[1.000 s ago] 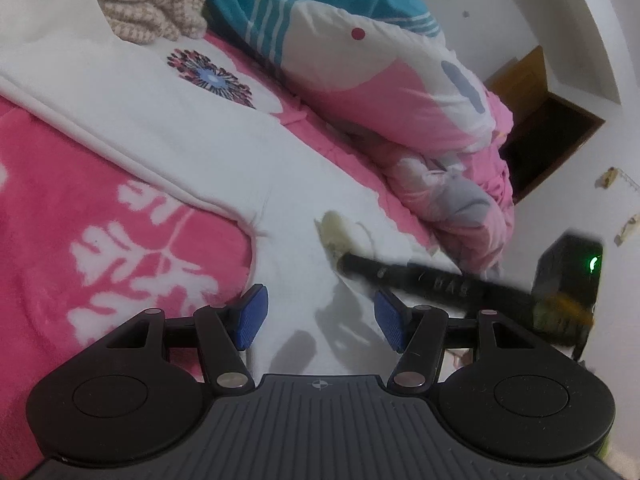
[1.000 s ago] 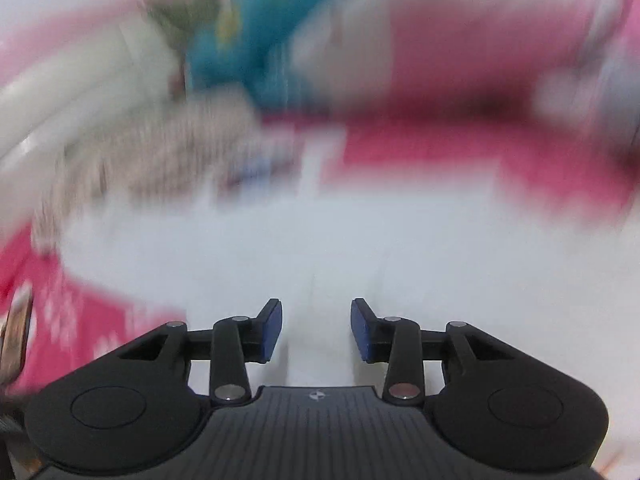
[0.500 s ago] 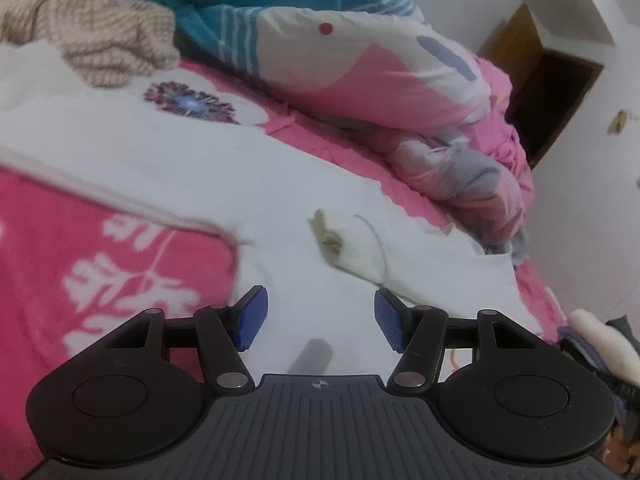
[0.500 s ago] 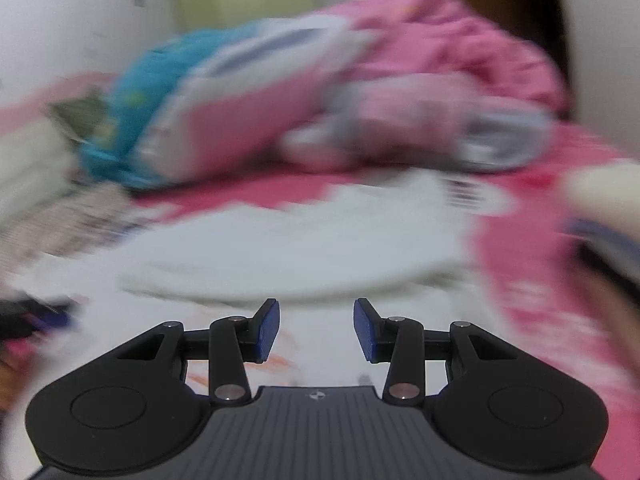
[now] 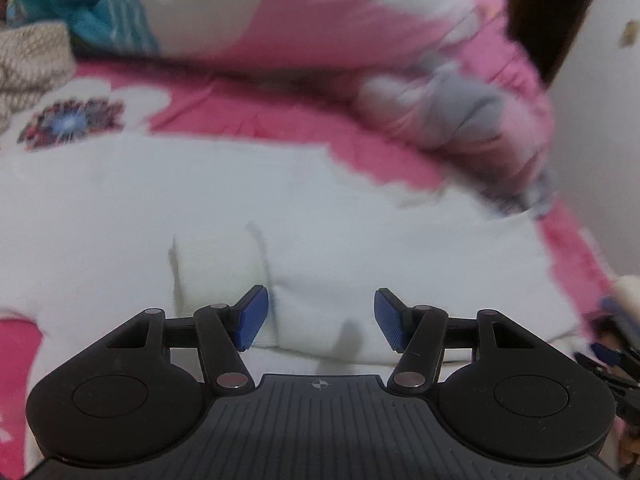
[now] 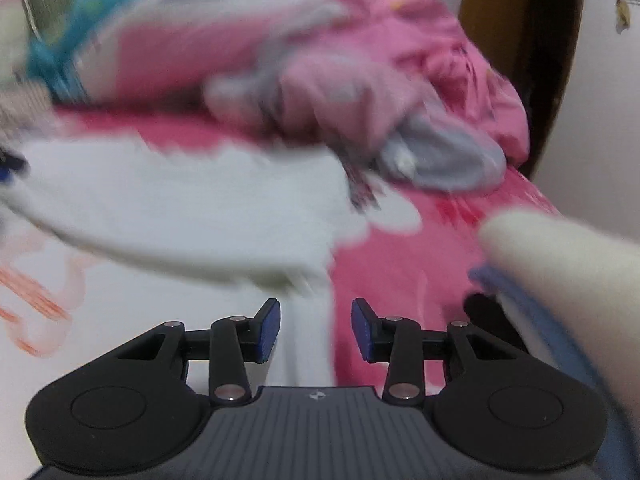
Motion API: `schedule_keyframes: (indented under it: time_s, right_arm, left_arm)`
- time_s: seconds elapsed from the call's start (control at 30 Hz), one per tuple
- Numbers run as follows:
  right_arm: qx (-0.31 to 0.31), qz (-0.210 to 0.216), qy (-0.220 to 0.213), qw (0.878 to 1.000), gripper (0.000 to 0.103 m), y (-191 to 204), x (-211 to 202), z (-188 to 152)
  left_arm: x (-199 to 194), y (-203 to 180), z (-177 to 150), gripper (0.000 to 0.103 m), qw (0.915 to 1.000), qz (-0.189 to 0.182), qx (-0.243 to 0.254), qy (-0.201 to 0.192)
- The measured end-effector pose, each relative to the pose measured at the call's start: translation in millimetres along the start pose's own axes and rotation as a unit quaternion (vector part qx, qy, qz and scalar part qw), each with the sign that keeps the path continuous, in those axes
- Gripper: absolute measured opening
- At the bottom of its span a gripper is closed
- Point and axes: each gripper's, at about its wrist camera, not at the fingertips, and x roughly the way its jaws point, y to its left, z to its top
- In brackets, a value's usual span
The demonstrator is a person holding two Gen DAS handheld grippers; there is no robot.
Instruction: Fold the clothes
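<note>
the pink bedspread [image 5: 260, 120] covers the bed, with a rumpled pink and teal quilt [image 5: 320, 28] heaped at its far side and a dark wooden doorway [image 6: 520, 40] beyond. the white garment [image 5: 200, 200] lies spread flat on the bedspread. my left gripper [image 5: 316, 316] has dropped closer over it since a second ago, fingers apart, empty. my right gripper [image 6: 316, 328] has swung to the garment's edge, also spread wide.

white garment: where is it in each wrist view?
Left wrist: white garment fills the middle, ahead of the open left gripper.
Right wrist: left and centre, its edge ahead of the open right gripper.
Shared landmark: grey-pink quilt.
</note>
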Motion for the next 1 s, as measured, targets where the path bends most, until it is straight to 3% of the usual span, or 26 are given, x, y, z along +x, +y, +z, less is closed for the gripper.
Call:
schedule_keyframes:
  time_s: [0.07, 0.2, 0.4, 0.53, 0.63, 0.67, 0.73, 0.77, 0.87, 1.0]
  right_arm:
    - [0.047, 0.017, -0.004, 0.999, 0.039, -18.7, -1.4, -8.0]
    - [0.042, 0.01, 0.001, 0.999, 0.04, -19.9, -22.6, -1.6]
    - [0.009, 0.059, -0.075, 0.995, 0.04, 7.3, -53.3, 51.8]
    - [0.061, 0.123, -0.091, 0.986, 0.04, 14.3, -21.1, 84.9]
    - [0.112, 0.203, -0.086, 0.969, 0.04, 18.5, 20.2, 85.4]
    - [0.121, 0.21, -0.073, 0.967, 0.04, 21.4, 36.4, 81.4]
    - [0.119, 0.182, -0.019, 0.976, 0.04, 32.0, 76.3, 66.9]
    - [0.126, 0.183, -0.015, 0.975, 0.04, 30.3, 81.1, 63.8]
    - [0.152, 0.199, -0.022, 0.968, 0.041, 21.1, 82.0, 58.0]
    - [0.152, 0.199, -0.025, 0.968, 0.042, 21.2, 83.5, 54.9]
  left_arm:
    - [6.6, 2.8, -6.1, 0.058, 0.9999, 0.007, 0.009, 0.002]
    - [7.0, 1.8, -9.3, 0.058, 0.9997, 0.008, 0.022, -0.002]
    - [4.8, -1.0, -12.0, 0.058, 0.9991, 0.008, 0.04, -0.01]
    - [-5.1, 9.9, -12.2, 0.058, 0.9996, 0.0, 0.011, -0.025]
    - [-16.2, 22.7, -11.2, 0.058, 0.9989, -0.008, -0.024, -0.04]
    - [-19.9, 27.0, -10.9, 0.058, 0.9983, -0.01, -0.035, -0.044]
    - [-27.2, 35.5, -10.2, 0.058, 0.9967, -0.016, -0.058, -0.054]
    - [-30.9, 39.8, -9.8, 0.059, 0.9957, -0.018, -0.07, -0.058]
    - [-59.8, 66.0, -6.9, 0.06, 0.9891, -0.001, -0.116, -0.091]
    - [-96.0, 120.7, -14.7, 0.06, 0.9626, 0.079, -0.21, -0.152]
